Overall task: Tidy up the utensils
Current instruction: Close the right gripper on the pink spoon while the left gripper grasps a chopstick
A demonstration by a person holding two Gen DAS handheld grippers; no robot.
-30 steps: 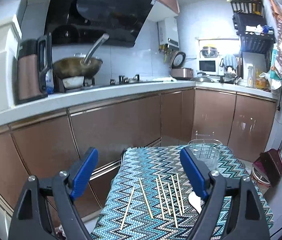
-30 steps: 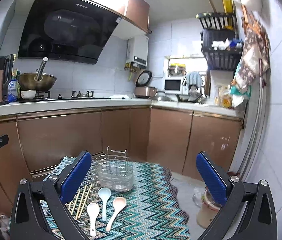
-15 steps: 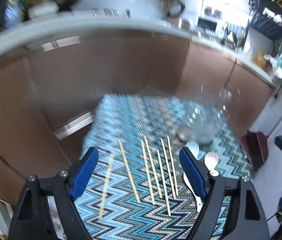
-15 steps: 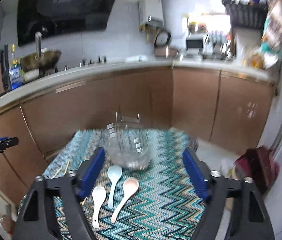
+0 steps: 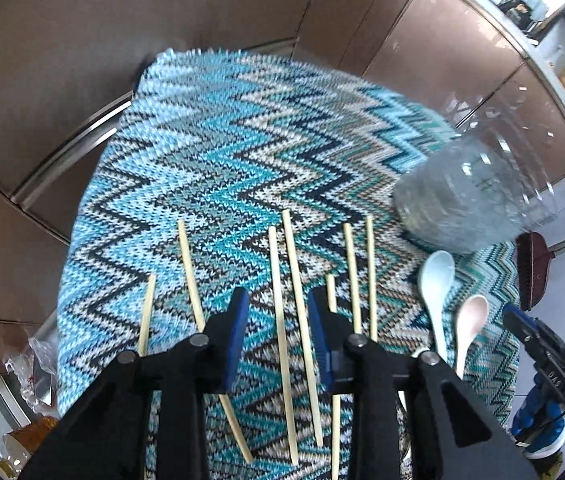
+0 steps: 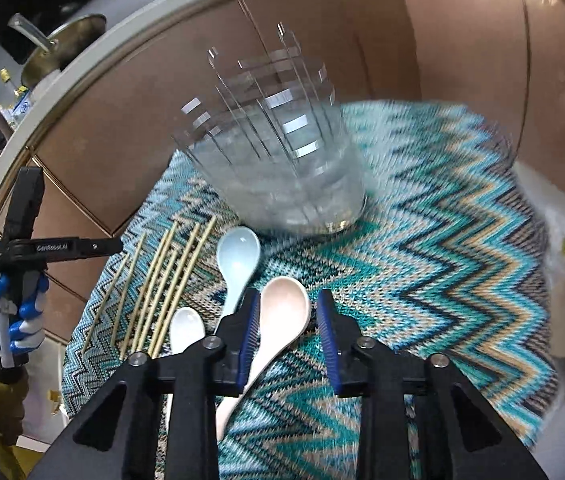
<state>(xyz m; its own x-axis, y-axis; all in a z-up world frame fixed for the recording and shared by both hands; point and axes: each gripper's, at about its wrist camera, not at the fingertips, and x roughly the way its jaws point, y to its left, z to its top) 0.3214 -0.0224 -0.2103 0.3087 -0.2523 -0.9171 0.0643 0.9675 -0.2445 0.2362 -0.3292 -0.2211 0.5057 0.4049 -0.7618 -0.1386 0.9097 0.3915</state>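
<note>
Several bamboo chopsticks (image 5: 294, 304) lie side by side on the zigzag cloth (image 5: 222, 152). My left gripper (image 5: 278, 320) is open, low over them, with two chopsticks between its fingers. A clear divided utensil holder (image 6: 282, 160) stands at the back and also shows in the left wrist view (image 5: 466, 200). A light blue spoon (image 6: 238, 264), a white spoon (image 6: 186, 328) and a pink spoon (image 6: 278, 320) lie in front of it. My right gripper (image 6: 288, 320) is open, its fingers either side of the pink spoon's bowl.
Brown cabinet doors (image 5: 162, 20) run behind the small cloth-covered table. The cloth's left edge (image 5: 70, 248) drops off to the floor. A dustpan (image 5: 530, 272) lies on the floor to the right. A pot (image 6: 62, 48) sits on the counter.
Both grippers have tilted down and come close to the table. Both pairs of fingers have narrowed, the left over the chopsticks, the right around the pink spoon.
</note>
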